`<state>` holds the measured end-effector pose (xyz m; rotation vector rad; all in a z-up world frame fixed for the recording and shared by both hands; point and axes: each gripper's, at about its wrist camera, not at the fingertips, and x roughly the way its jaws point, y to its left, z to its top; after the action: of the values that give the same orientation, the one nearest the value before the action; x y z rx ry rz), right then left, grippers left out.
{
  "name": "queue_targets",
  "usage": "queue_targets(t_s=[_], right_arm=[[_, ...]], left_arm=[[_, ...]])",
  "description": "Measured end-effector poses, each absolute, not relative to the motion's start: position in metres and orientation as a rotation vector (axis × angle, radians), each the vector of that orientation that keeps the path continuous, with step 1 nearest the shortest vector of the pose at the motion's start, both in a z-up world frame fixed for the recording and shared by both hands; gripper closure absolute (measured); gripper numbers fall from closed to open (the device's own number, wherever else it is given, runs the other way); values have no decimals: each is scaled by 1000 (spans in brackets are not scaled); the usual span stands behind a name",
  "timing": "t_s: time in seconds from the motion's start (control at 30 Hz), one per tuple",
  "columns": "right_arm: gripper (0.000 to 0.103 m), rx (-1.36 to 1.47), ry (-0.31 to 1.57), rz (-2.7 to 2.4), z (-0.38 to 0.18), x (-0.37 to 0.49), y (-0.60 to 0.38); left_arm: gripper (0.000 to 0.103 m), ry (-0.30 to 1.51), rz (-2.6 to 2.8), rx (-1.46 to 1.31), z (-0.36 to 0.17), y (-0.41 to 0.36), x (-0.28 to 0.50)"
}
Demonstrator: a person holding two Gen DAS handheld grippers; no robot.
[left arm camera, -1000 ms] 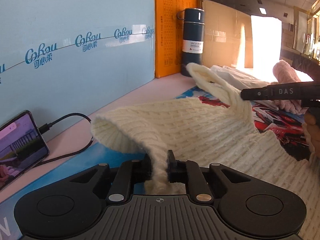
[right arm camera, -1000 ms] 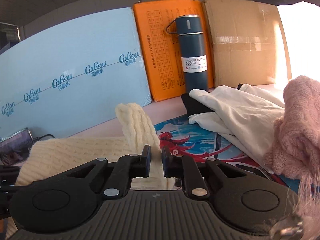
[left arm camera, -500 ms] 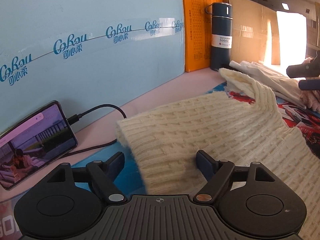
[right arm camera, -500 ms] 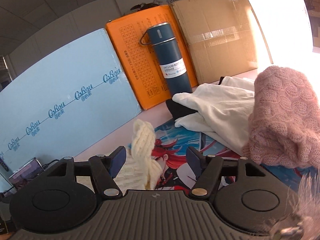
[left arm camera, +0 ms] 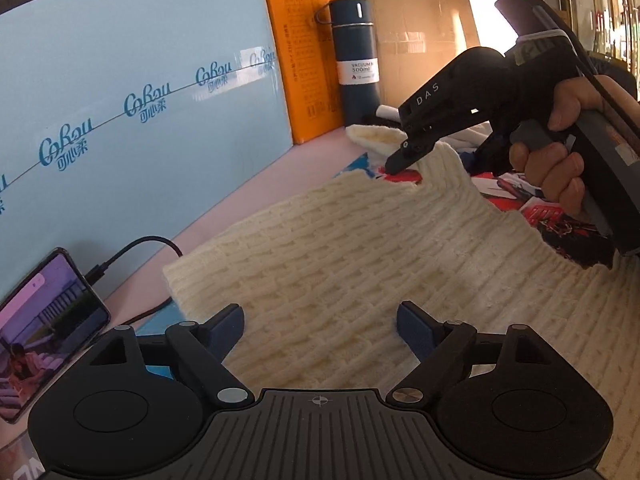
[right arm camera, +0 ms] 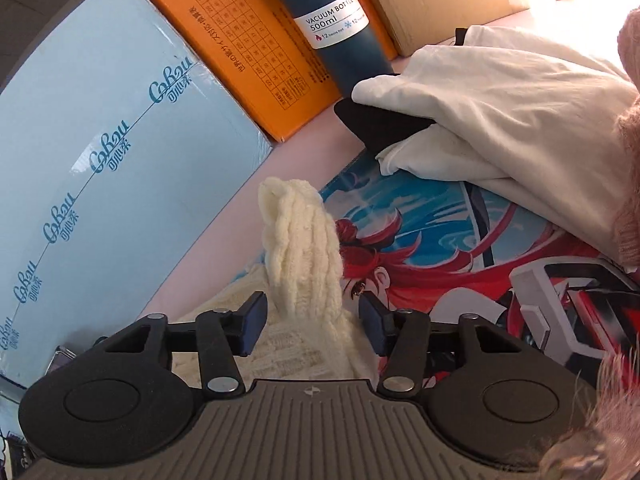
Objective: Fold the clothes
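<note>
A cream knitted sweater (left arm camera: pixel 340 264) lies spread flat on the table. My left gripper (left arm camera: pixel 320 328) is open, its jaws wide over the sweater's near edge, holding nothing. My right gripper (right arm camera: pixel 310 324) is open, its jaws either side of the sweater's cream sleeve (right arm camera: pixel 300 240), which rises between them. In the left wrist view the right gripper (left arm camera: pixel 400 162) points down at that sleeve at the sweater's far corner.
A phone (left arm camera: pixel 44 328) on a black cable lies at the left. A blue box (left arm camera: pixel 120 100), an orange box (left arm camera: pixel 308 60) and a dark vacuum bottle (left arm camera: pixel 356 52) stand at the back. White clothes (right arm camera: pixel 500 108) and a pink knit (right arm camera: pixel 628 160) are piled at the right on a printed mat (right arm camera: pixel 420 240).
Both grippers opened and let go of the sweater, which now lies flat. The right gripper has tilted down over the sleeve.
</note>
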<state>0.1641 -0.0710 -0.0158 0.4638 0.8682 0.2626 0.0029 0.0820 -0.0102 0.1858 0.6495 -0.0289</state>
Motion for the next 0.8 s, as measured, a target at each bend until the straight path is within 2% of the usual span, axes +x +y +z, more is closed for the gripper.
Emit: queue_targets(t_s=[0.03,0.1,0.17,0.27,0.3,0.37,0.4,0.43,0.8], right_arm=[[77,467,851,259,-16,163,-73],[83,492,803,243,-12,157,-80],[84,474,747,186,-7,147,-84],[84,446,664,102,0,133,-89],[81,437,636,74,3,129,-91],[64,418,575,16,7,120,-95],[49,417,531,-10,8,117,-99],[46,428,480,-23,10,113,-104],[45,203,552,-69,-6,125,-98]], left_arm=[[14,650,-27,183,-11,82,3],[13,652,-25,178,-12,83,4],[9,647,-19,176,-13,83,5],[9,647,-21,163,-14,86,4],[9,647,-22,160,-14,86,4],[9,647,-22,158,-14,87,4],[9,646,-21,158,-14,87,4],[8,646,-21,158,-14,87,4],[6,646,-15,150,-14,89,5]])
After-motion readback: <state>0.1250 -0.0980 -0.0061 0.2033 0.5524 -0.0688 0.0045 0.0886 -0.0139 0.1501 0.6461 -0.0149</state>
